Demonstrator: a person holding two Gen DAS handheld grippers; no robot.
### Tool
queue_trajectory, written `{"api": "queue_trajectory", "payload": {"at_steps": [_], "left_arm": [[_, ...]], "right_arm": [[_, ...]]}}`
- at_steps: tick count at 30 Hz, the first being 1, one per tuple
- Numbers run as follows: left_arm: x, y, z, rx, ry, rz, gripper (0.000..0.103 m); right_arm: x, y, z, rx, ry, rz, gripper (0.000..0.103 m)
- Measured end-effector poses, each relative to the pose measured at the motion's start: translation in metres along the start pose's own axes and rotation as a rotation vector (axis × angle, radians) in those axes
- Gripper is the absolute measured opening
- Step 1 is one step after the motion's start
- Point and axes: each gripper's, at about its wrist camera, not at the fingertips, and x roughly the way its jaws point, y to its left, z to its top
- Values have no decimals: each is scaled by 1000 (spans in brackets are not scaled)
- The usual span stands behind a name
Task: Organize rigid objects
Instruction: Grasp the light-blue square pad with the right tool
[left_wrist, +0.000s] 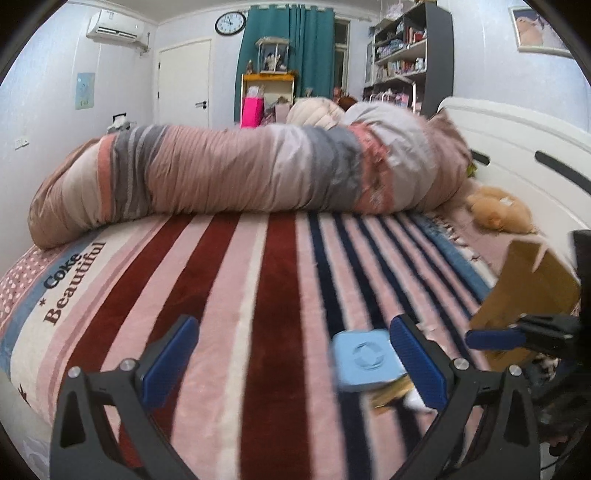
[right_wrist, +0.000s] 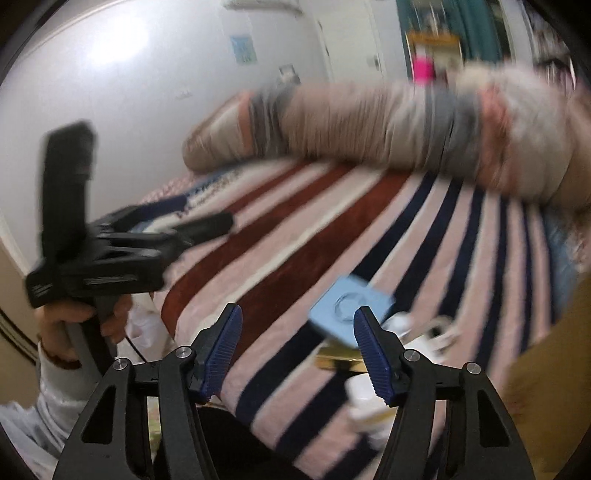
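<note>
A light blue square box (left_wrist: 364, 360) lies on the striped bed near its front edge, just left of my left gripper's right finger. My left gripper (left_wrist: 295, 354) is open and empty, low over the blanket. The blue box also shows in the right wrist view (right_wrist: 349, 304), lying on a gold item (right_wrist: 340, 360) with small white objects (right_wrist: 402, 325) beside it. My right gripper (right_wrist: 297, 343) is open and empty, just short of the box. A brown cardboard box (left_wrist: 528, 295) stands at the right. The right wrist view is blurred.
A rolled striped duvet (left_wrist: 236, 177) lies across the back of the bed. A tan plush toy (left_wrist: 495, 212) rests by the white headboard (left_wrist: 524, 147). The left gripper and the hand holding it show at the left in the right wrist view (right_wrist: 110, 251).
</note>
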Motion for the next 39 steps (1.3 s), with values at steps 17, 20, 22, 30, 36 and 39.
{"api": "queue_trajectory", "payload": {"at_steps": [17,20,22,30,36,39], "left_arm": [[69,41,-48,17,78,-45,102],[71,41,-46,22,79,-75,102],[71,42,-46,21,62,-81,102],[81,54,-49,-9,115,-113,102],[93,58,-47,-80,198,-313,102],[85,46,-31,-91,192,-406,102]], "right_arm": [[110,-52,6,149,183,-173,86],[118,-55,2,174,186,-127,89],[124,-50,6,149,165,-132,90],[162,-25,16,3,184,-171,91],[152,-21,7,-86,165,-217,78],[128,-9,11,-164,91,-189,78]]}}
